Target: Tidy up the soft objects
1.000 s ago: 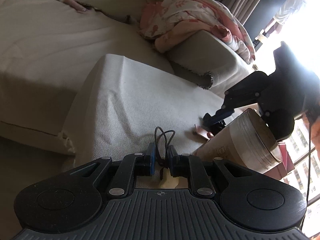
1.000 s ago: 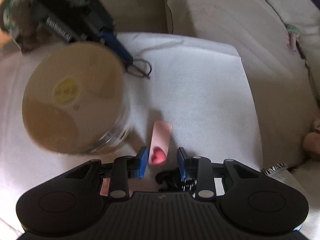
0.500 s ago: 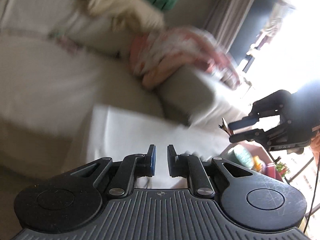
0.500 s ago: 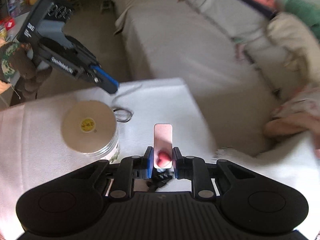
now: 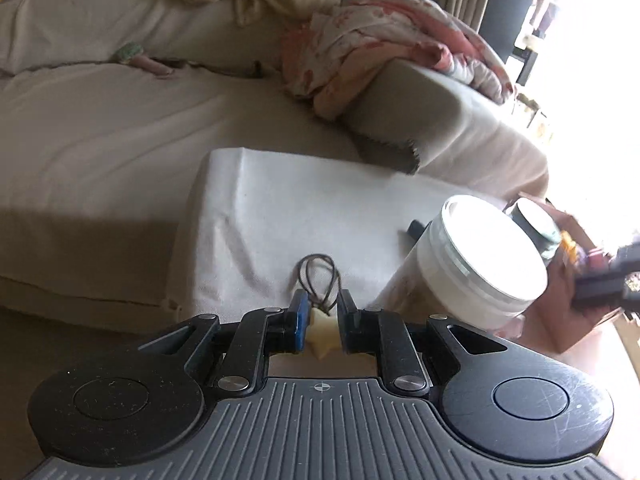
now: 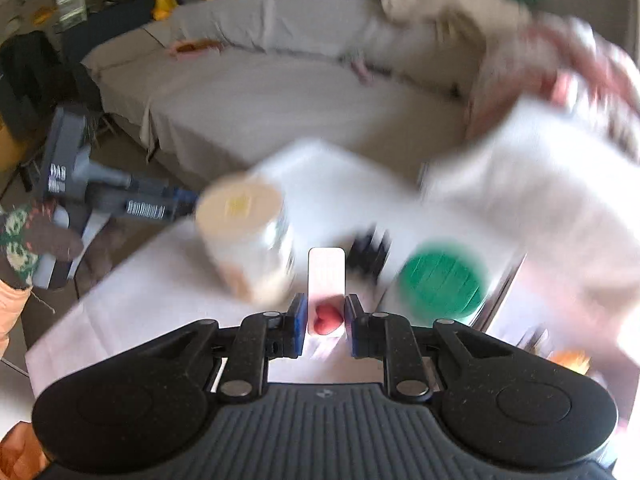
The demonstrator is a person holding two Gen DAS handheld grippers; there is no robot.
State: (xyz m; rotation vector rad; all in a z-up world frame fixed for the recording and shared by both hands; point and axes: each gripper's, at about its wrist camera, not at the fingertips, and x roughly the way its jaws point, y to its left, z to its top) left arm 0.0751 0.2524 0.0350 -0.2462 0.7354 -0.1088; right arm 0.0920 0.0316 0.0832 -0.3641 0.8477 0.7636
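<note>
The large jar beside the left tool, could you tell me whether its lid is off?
No, a white lid covers the jar.

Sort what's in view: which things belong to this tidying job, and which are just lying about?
Job:
cream star-shaped hair tie with dark elastic loop, between left gripper jaws
pink card with red heart clip, in right gripper
clear white-lidded jar

Lying about:
pink floral blanket
green-lidded container

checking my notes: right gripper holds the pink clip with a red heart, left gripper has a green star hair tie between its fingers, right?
Not quite: the star hair tie between the left gripper fingers is cream, not green, as the left wrist view shows. The right gripper does hold the pink heart clip.
</note>
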